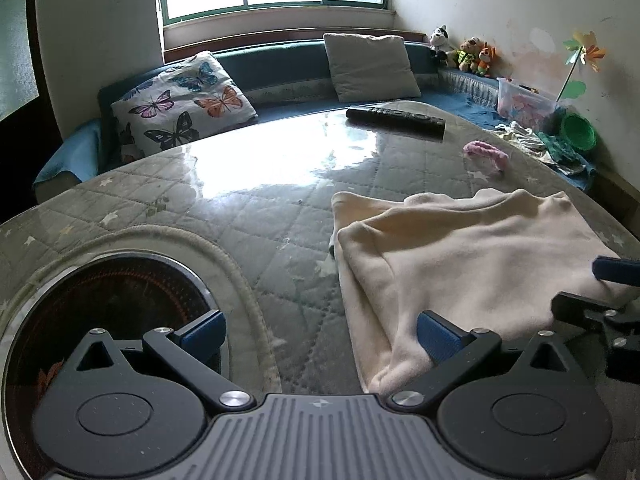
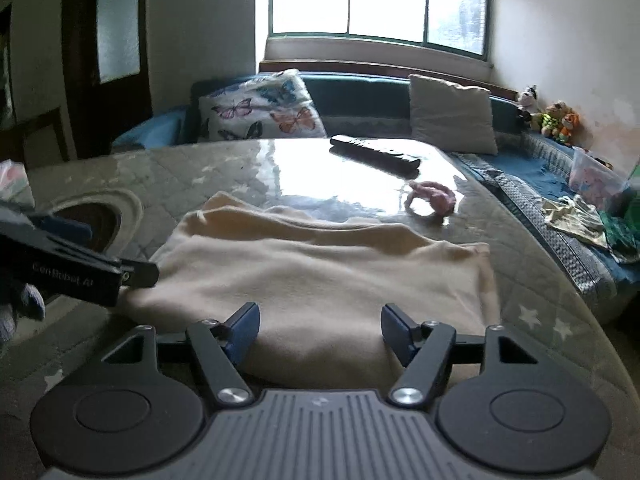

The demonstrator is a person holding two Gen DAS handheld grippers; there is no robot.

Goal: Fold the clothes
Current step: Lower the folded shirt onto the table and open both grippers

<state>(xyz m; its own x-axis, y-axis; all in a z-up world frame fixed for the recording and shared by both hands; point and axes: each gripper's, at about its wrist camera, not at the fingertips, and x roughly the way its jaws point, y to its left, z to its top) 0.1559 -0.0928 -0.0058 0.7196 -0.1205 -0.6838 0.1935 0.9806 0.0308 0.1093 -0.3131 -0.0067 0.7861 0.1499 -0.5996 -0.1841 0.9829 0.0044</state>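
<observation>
Cream garment (image 2: pixel 320 276) already folded into a compact rectangle at counter's (image 1: pixel 248 184) near edge; maybe one fold left. My left claw (image 1: pixel 320 332) and right claw (image 2: pixel 320 330) both released, holding nothing.

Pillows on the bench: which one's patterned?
The left pillow, white with a colourful butterfly print. The other pillow, under the window, is plain grey.

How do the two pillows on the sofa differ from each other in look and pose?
The left pillow is white with a print of colourful butterflies; the right pillow is plain grey-beige with no pattern. The left pillow sits at the corner of the sofa and leans back at an angle; the right pillow stands more upright against the backrest, below the window. Both are roughly square and lie behind the table.
</observation>
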